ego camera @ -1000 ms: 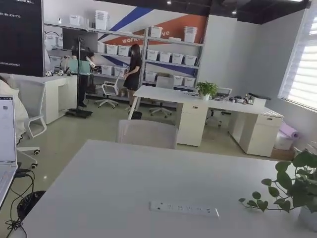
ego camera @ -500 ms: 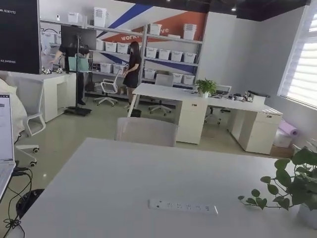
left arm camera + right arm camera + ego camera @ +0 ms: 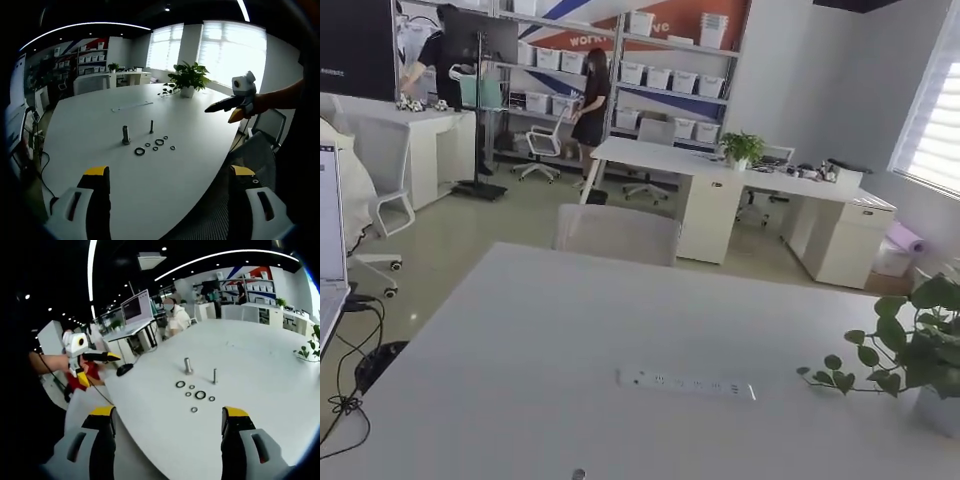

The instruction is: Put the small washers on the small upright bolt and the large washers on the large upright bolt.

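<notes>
White desk (image 3: 100, 125) carries the whole job, and nothing is threaded yet. The large bolt (image 3: 126, 135) and the small bolt (image 3: 151, 126) stand upright and bare, near each other. The washers (image 3: 159, 142) lie loose on the desk just beside the bolts; two look larger, the others small. The left gripper (image 3: 169, 172) and right gripper (image 3: 169, 411) hang near the desk edge, well apart from the washers, fingers spread wide and empty. By my reading, every washer is yet to be picked and placed.

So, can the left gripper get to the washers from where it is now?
Probably yes: the left gripper is open and faces the washers across bare table; the right gripper hangs aside.
</notes>
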The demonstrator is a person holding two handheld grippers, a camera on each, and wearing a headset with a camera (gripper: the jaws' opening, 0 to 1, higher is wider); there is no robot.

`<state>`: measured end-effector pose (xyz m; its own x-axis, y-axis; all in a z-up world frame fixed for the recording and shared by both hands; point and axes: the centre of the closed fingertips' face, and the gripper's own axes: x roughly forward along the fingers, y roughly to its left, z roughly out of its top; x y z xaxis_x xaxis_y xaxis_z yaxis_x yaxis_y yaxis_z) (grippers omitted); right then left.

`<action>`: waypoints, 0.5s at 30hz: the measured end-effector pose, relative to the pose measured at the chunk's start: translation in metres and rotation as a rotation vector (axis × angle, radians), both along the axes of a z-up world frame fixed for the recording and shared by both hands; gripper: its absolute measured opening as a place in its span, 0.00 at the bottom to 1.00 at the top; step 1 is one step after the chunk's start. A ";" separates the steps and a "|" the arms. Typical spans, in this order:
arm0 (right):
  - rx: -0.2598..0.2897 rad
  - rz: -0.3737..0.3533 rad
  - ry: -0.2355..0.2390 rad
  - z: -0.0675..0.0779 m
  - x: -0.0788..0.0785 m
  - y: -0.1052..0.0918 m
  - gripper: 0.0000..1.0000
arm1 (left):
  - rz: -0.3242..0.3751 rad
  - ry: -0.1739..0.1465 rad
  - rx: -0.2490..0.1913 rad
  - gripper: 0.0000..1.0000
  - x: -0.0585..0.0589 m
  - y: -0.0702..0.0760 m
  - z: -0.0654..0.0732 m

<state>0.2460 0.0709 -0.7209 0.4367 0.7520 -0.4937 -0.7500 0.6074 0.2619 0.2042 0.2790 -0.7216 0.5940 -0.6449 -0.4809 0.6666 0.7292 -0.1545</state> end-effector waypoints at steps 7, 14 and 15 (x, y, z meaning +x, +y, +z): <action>0.001 0.024 0.004 0.004 0.005 0.010 0.88 | 0.082 0.003 -0.097 0.97 0.009 0.001 0.013; -0.011 0.075 0.012 0.000 0.020 0.022 0.86 | 0.070 0.027 -0.078 0.95 0.007 -0.005 0.006; -0.021 0.080 0.010 0.000 0.022 0.024 0.86 | 0.067 0.024 -0.074 0.95 0.007 -0.006 0.005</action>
